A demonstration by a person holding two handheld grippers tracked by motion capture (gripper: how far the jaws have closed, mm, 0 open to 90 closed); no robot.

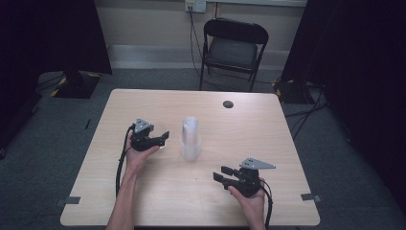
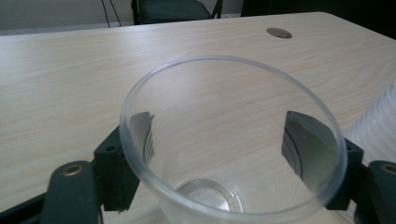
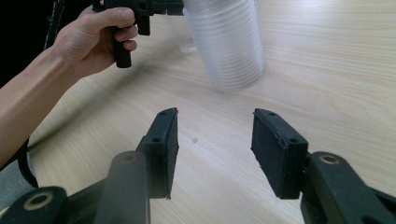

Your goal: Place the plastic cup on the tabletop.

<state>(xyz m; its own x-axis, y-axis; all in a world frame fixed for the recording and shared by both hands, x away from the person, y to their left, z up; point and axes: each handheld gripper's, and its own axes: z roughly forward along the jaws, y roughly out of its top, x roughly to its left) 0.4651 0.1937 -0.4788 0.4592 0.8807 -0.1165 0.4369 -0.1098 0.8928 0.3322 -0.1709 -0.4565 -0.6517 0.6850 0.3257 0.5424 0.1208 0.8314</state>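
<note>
A single clear plastic cup (image 2: 205, 198) stands upright on the wooden table (image 1: 158, 201). My left gripper (image 2: 224, 140) has a black pad on each side of it. The cup's rim is round and unsqueezed, and the jaws look open around it. From above, the left gripper (image 1: 165, 136) lies left of a tall stack of clear cups (image 1: 190, 139). My right gripper (image 1: 219, 173) rests near the front right, open and empty, pointing at the stack. In the right gripper view its jaws (image 3: 215, 140) stand wide apart before the stack (image 3: 229, 42), with the person's left hand (image 3: 93, 42) beyond.
A black folding chair (image 1: 233, 48) stands behind the table's far edge. A round cable hole (image 1: 228, 104) sits near the far side of the top. Dark curtains hang at both sides, and cables run across the grey floor.
</note>
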